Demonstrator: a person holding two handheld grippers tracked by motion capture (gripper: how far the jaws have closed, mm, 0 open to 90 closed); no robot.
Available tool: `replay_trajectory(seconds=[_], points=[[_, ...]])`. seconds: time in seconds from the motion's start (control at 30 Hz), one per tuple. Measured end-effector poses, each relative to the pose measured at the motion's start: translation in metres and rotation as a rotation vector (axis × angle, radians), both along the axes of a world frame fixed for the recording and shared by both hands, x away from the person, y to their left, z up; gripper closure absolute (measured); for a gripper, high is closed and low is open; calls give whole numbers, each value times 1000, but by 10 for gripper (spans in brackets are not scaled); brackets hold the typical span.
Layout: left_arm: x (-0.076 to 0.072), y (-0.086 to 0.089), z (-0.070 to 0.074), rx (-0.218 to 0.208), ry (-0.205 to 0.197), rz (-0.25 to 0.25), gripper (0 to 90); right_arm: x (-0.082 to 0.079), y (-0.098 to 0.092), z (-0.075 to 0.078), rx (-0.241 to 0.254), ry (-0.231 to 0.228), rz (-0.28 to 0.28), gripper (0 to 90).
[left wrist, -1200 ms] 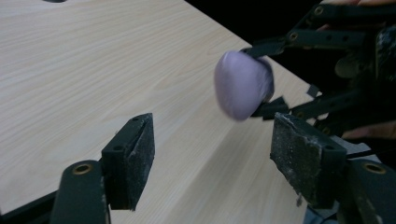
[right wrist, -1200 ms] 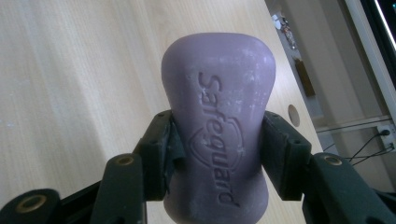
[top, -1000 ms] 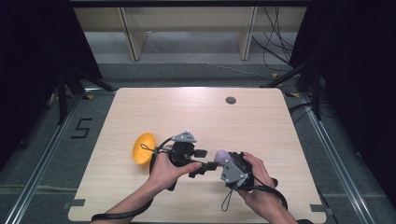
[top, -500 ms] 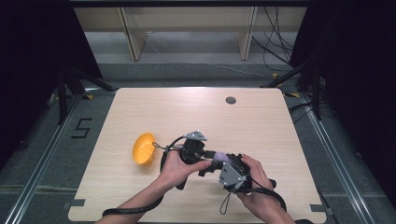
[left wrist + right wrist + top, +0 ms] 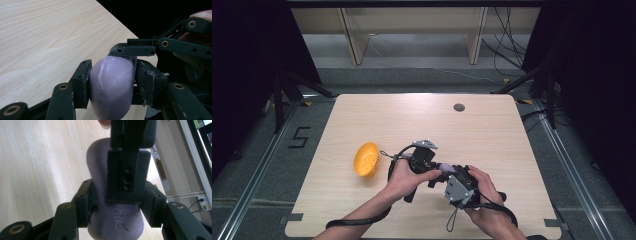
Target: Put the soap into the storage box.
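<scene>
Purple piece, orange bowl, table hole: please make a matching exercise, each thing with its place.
1. purple piece
2. orange bowl
3. hole

a. far part of the table
b. on the table, beside the left hand
c. between the pads of both the left gripper and the right gripper

Pairs: 1-c, 2-b, 3-a

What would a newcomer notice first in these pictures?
First, the two grippers meeting near the table's front edge: the left gripper, whose jaws have just been closing, and the right gripper both clamp one purple object. Next comes the bright orange bowl, lying alone on the wooden table, to the left of the hands.
</scene>
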State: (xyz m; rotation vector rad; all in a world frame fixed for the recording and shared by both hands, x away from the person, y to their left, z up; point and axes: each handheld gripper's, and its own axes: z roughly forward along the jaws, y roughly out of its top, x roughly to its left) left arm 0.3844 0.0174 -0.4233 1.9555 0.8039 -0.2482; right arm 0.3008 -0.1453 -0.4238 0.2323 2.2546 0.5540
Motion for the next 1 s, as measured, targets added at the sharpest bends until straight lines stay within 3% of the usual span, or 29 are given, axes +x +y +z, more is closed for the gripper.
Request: replay_trajectory(seconds=[0.13,0.2,0.23,0.37,0.5,0.7,0.87,0.9,0.93,1.0], points=[[1,0,0,-9,21,-1,483,-1,0,0,-2,-10,0,502],[2,1,0,-16,33,-6,487,1,0,1,-21,-23,25,502],[2,1,-1,-17,35,0,488,-1,0,0,-1,-3,2,502],[3,3,-1,3,40,-18,499,0,1,-1,-6,-6,23,502],[3,6,-1,-18,46,-29,548,0,1,-1,-6,-4,23,503],[1,8,1,-11,59,-8,582,1,1,-1,-14,-16,37,502],[1,9,3,-15,35,-10,586,0,2,-1,8,-18,18,501],[1,9,4,2,33,-7,587,0,2,-1,9,-20,18,501],[2,9,4,-15,32,-16,587,1,2,0,10,-20,18,500],[0,8,6,-12,6,-14,588,2,1,0,12,-26,10,492]])
